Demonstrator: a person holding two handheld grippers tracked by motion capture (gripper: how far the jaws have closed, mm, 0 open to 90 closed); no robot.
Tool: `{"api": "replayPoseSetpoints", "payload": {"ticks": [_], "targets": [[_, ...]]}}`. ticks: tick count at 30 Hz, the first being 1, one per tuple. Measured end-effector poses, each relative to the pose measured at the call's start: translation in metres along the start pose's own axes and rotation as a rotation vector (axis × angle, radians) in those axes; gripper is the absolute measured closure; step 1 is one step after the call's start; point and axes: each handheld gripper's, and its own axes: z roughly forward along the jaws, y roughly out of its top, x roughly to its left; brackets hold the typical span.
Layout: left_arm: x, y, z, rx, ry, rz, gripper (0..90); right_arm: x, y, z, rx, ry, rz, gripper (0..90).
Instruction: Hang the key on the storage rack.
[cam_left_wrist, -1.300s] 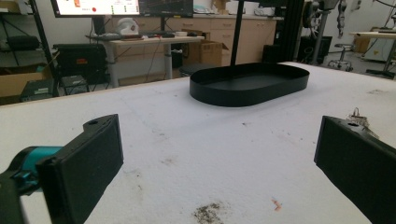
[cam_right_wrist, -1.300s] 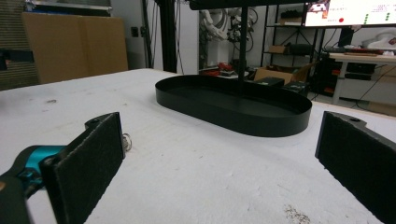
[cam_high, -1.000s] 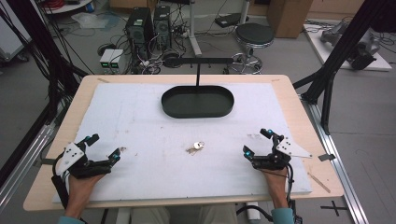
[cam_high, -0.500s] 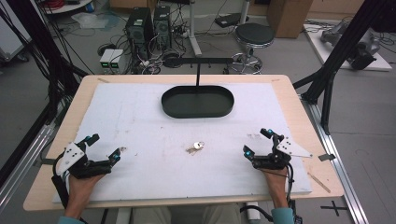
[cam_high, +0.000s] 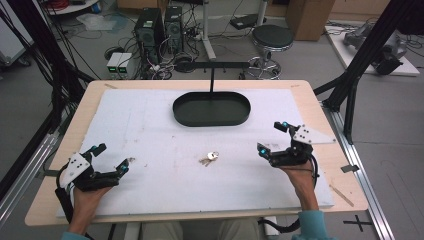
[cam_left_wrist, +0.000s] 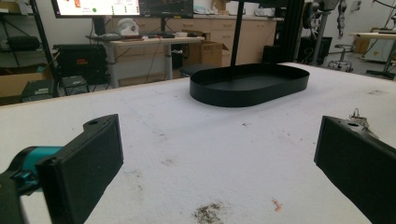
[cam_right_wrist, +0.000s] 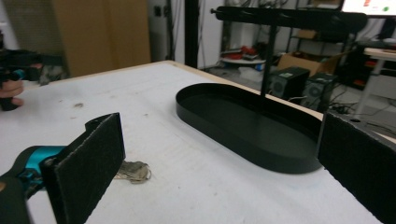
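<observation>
Keys lie mid-table, tray at twelve o'clock; both grippers gape empty; approach low, pinching squarely.

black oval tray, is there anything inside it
The black oval tray looks empty: its dark floor is bare in the high view and the right gripper view. The near wall hides a strip of floor in the left gripper view. The keys lie outside it on the white mat.
</observation>
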Motion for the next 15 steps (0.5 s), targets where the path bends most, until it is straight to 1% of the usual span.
{"api": "replayPoseSetpoints", "payload": {"ticks": [1, 3, 4, 5, 6, 7, 8, 10, 11, 12, 13, 14, 15], "targets": [[0.0, 0.0, 0.0, 0.0, 0.0, -0.001, 1.7, -0.001, 0.007, 0.002, 0.02, 0.012, -0.002, 0.5], [0.0, 0.0, 0.0, -0.001, 0.002, -0.006, 1.7, -0.002, 0.017, 0.007, 0.051, 0.036, -0.022, 0.6], [0.0, 0.0, 0.0, -0.001, 0.002, -0.006, 1.7, -0.002, 0.024, 0.011, 0.07, 0.062, -0.042, 0.6], [0.0, 0.0, 0.0, -0.001, 0.002, -0.006, 1.7, -0.002, 0.024, 0.011, 0.07, 0.062, -0.042, 0.6], [0.0, 0.0, 0.0, -0.001, 0.002, -0.007, 1.7, -0.003, 0.034, 0.018, 0.109, 0.099, -0.065, 0.6], [0.0, 0.0, 0.0, 0.0, 0.002, -0.005, 1.7, -0.003, 0.034, 0.018, 0.109, 0.099, -0.065, 0.6], [0.0, 0.0, 0.0, 0.0, 0.002, -0.005, 1.7, -0.005, 0.042, 0.026, 0.152, 0.129, -0.086, 0.5], [0.0, 0.0, 0.0, 0.004, 0.002, -0.005, 1.7, -0.005, 0.048, 0.035, 0.182, 0.162, -0.095, 0.6], [0.0, 0.0, 0.001, 0.005, 0.002, -0.005, 1.7, -0.005, 0.052, 0.041, 0.207, 0.187, -0.103, 0.5], [0.0, 0.0, 0.001, 0.004, 0.002, -0.007, 1.7, -0.005, 0.053, 0.045, 0.221, 0.203, -0.113, 0.5], [0.0, 0.0, 0.001, 0.005, 0.001, -0.007, 1.7, -0.005, 0.056, 0.052, 0.249, 0.223, -0.132, 0.6], [0.0, 0.0, 0.001, 0.005, 0.001, -0.007, 1.7, -0.004, 0.057, 0.056, 0.262, 0.233, -0.137, 0.6], [0.0, 0.0, 0.001, 0.005, 0.001, -0.004, 1.7, -0.004, 0.059, 0.063, 0.289, 0.257, -0.152, 0.6]]}}
